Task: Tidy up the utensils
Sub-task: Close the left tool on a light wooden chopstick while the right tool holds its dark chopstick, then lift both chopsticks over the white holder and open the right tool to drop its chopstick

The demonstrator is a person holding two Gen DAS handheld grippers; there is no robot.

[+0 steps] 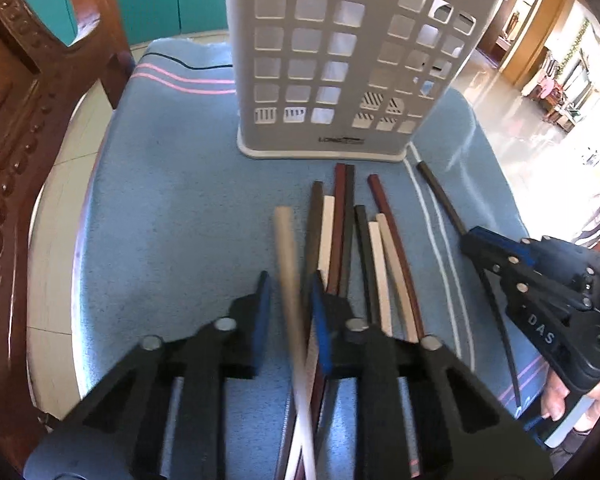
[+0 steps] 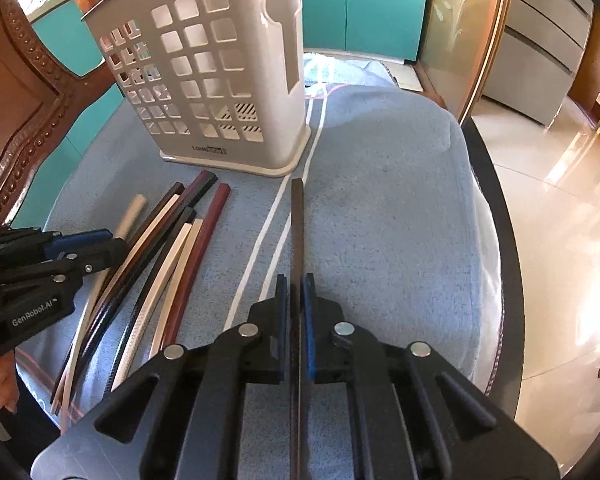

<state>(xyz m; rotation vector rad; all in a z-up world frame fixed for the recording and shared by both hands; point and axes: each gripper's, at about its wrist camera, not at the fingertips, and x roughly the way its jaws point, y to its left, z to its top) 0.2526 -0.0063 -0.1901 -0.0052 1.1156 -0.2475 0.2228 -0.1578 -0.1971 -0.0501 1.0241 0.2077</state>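
— Right gripper (image 2: 296, 288)? Clamped on dark brown square chopstick (image 2: 297, 216), above blue towel (image 2: 380, 200).
— Left gripper (image 1: 290, 292)? Spread around cream round chopstick (image 1: 286, 256), near white perforated plastic holder (image 1: 324, 60).

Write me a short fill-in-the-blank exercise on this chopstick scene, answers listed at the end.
1. The right gripper is shut on a single ____ chopstick.
2. The left gripper has a ____ chopstick between its fingers.
3. The holder stands upright on a ____ towel.
4. The loose chopsticks lie on the towel, ____ the holder.

Answers: dark; white; blue; outside
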